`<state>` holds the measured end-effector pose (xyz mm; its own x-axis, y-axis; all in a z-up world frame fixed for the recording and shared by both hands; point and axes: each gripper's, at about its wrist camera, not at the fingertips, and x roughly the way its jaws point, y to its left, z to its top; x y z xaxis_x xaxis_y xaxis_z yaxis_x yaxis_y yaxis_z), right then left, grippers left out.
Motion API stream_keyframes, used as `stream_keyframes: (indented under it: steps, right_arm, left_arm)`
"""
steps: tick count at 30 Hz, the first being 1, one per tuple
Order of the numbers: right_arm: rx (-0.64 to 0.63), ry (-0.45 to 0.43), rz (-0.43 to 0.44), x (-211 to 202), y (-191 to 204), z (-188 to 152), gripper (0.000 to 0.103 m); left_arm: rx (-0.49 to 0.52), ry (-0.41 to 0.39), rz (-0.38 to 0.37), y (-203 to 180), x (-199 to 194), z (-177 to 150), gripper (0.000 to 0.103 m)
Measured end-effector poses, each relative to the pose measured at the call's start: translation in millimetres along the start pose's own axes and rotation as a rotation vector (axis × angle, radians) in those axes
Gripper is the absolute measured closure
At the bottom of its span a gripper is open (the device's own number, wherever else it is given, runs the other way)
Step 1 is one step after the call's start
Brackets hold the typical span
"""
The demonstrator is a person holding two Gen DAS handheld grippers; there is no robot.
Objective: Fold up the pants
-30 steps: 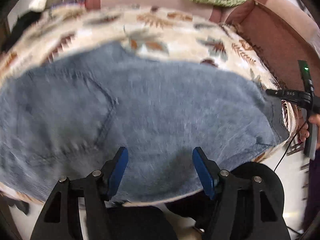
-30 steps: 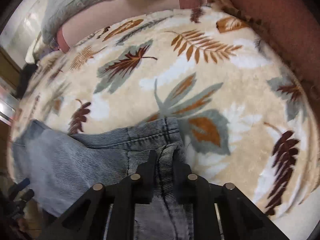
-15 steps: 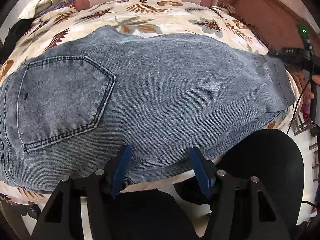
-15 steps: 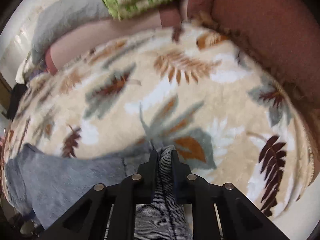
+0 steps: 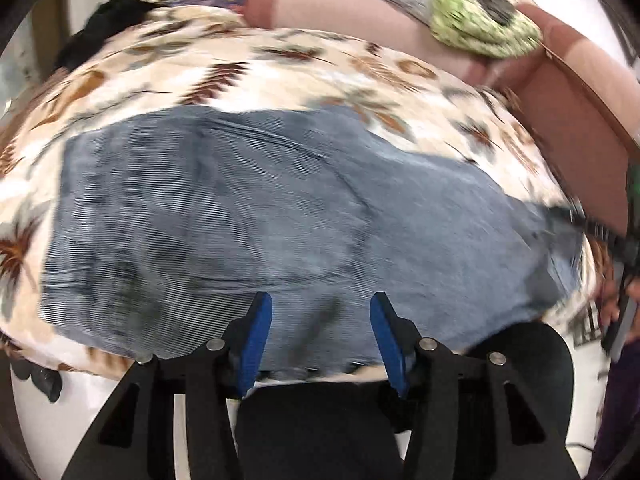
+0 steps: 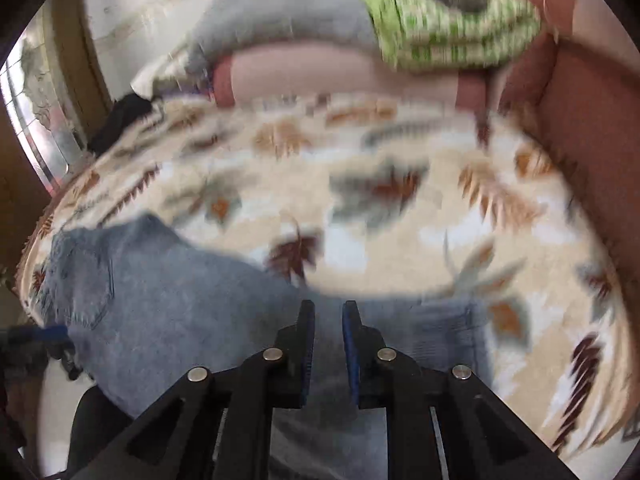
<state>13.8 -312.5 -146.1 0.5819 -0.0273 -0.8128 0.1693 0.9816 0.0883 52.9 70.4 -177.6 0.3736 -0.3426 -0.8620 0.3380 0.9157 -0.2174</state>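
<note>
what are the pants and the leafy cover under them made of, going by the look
Pants: blue denim, probably cotton, with a faded wash and fine ribbed weave lines; a stitched pocket shows in the right wrist view. Leaf-print cover: looks like soft matte fleece or plush, though blur leaves that open.

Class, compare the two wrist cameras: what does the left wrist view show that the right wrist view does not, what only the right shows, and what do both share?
Only the left wrist view shows the left gripper, open over the jeans, and a black chair seat. Only the right wrist view shows the right gripper, slightly open and holding nothing, and a window. Both show the jeans, leaf-print blanket, green cloth and sofa backrest.
</note>
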Motion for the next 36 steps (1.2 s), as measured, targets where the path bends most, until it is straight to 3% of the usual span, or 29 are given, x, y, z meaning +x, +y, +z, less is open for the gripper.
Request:
stream_keyframes:
  steps: [3, 7, 10, 14, 15, 17, 19, 21, 23, 27, 29, 36]
  right_arm:
    - [0.091, 0.051, -0.078, 15.6, -38.3, -16.4, 0.087]
    - [0.432, 0.061, -0.252, 8.9, -137.8, -39.5, 0.087]
    - [0.509, 0.016, -0.196, -15.7, -161.2, -51.3, 0.087]
    - [0.371, -0.046, -0.071, -36.0, -125.2, -46.3, 0.087]
    - [0.332, -0.038, -0.005, -35.0, -107.9, -43.4, 0.087]
    - [0.252, 0.000, 0.093, -28.4, -73.7, -40.2, 0.087]
    - [0.138, 0.053, 0.133, -15.5, -32.5, -35.5, 0.087]
    - [0.021, 0.130, 0.170, -0.7, 15.2, -36.4, 0.087]
    - [-0.044, 0.176, 0.194, 7.9, 49.2, -36.9, 0.087]
    - [-0.124, 0.283, 0.154, 32.6, 97.3, -38.9, 0.087]
    - [-0.094, 0.341, 0.128, 48.9, 101.9, -42.0, 0.086]
    - [-0.066, 0.475, 0.197, 45.7, 86.0, -54.6, 0.086]
  left_arm:
    - [-0.044, 0.007, 0.057, 22.6, 2.8, 1.8, 0.051]
    - [-0.081, 0.036, 0.103, 35.0, 16.5, -2.7, 0.051]
    - [-0.057, 0.038, 0.125, 34.2, 19.6, -5.8, 0.051]
    - [-0.043, 0.046, 0.156, 26.5, 29.0, -2.2, 0.050]
    - [-0.043, 0.051, 0.163, 25.7, 30.1, -1.9, 0.049]
    - [-0.053, 0.068, 0.164, 25.6, 31.3, -1.4, 0.038]
    - [-0.047, 0.104, 0.136, 23.8, 36.9, -6.0, 0.011]
    - [-0.016, 0.172, 0.152, 17.3, 50.7, -11.9, 0.001]
    - [0.027, 0.174, 0.207, 8.8, 57.0, -16.5, 0.000]
    - [-0.017, 0.165, 0.204, 13.5, 58.6, -14.6, 0.000]
    - [-0.014, 0.160, 0.210, 15.1, 58.9, -15.3, 0.000]
    - [0.008, 0.128, 0.226, 14.0, 54.3, -28.1, 0.000]
